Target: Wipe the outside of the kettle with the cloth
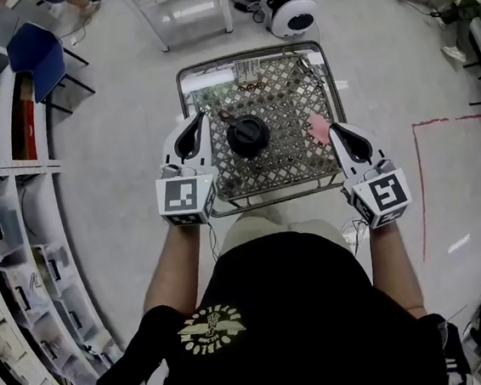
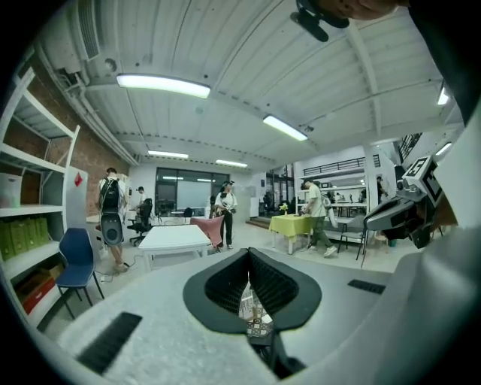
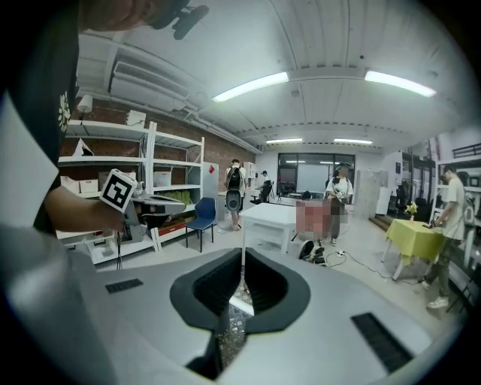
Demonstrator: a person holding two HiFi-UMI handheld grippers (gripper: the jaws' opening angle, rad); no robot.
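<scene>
A black kettle [image 1: 247, 135] stands near the middle of a small table with a metal mesh top [image 1: 285, 84]. On the mesh to the kettle's right lies a pink cloth [image 1: 318, 125]. My left gripper [image 1: 196, 122] hovers just left of the kettle, jaws shut and empty [image 2: 249, 254]. My right gripper [image 1: 335, 129] sits at the table's right side, its tip beside the cloth and partly covering it. Its jaws are shut, with nothing between them [image 3: 242, 254]. Neither gripper view shows the kettle or the cloth; only mesh shows through the slits.
Storage shelves [image 1: 3, 212] curve along the left, with a blue chair [image 1: 35, 53] behind them. A white round machine [image 1: 292, 13] sits beyond the table. Red tape [image 1: 419, 177] marks the floor at the right. Several people and a white table [image 2: 174, 239] stand farther off.
</scene>
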